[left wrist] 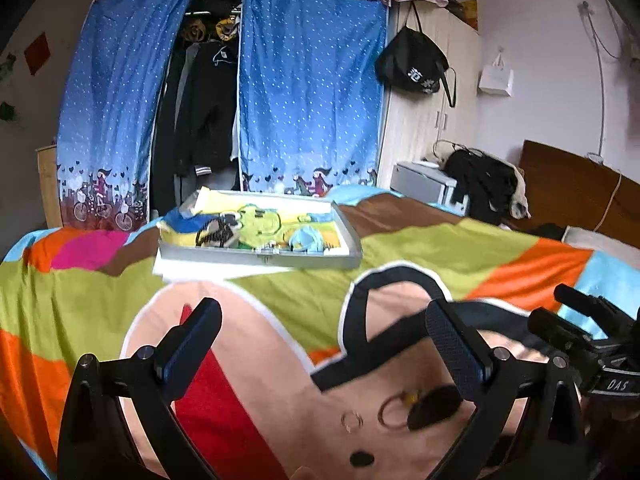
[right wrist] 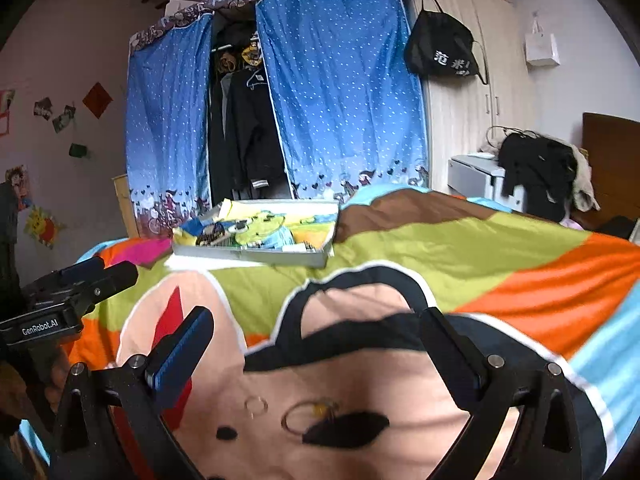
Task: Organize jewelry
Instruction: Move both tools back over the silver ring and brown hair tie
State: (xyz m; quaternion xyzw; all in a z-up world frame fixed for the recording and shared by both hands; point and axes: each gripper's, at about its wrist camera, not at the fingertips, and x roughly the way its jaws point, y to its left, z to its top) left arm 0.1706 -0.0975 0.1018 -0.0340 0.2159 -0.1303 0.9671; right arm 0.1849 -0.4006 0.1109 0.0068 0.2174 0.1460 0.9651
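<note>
A small thin ring [left wrist: 351, 421] [right wrist: 255, 405] and a larger bracelet with a yellow bead [left wrist: 394, 410] [right wrist: 306, 416] lie on the cartoon-print bedspread [left wrist: 400, 248] [right wrist: 460, 256] close below both grippers. Farther back on the bed rests an open grey jewelry tray [left wrist: 256, 258] [right wrist: 248, 255] lined with a colourful picture and holding small items. My left gripper [left wrist: 320, 322] is open, nothing between its fingers. My right gripper [right wrist: 316, 330] is open too, and empty. In the left wrist view the right gripper [left wrist: 576, 320] appears at the right edge; in the right wrist view the left gripper [right wrist: 92, 276] shows at the left edge.
A fabric wardrobe with blue dotted curtains [left wrist: 304, 92] [right wrist: 340, 92] stands behind the bed, parted on dark clothes. A wooden cabinet with a black bag [left wrist: 416, 64] [right wrist: 440, 52] is to the right, along with a grey box [left wrist: 420, 182] and a heap of dark clothing [left wrist: 488, 184].
</note>
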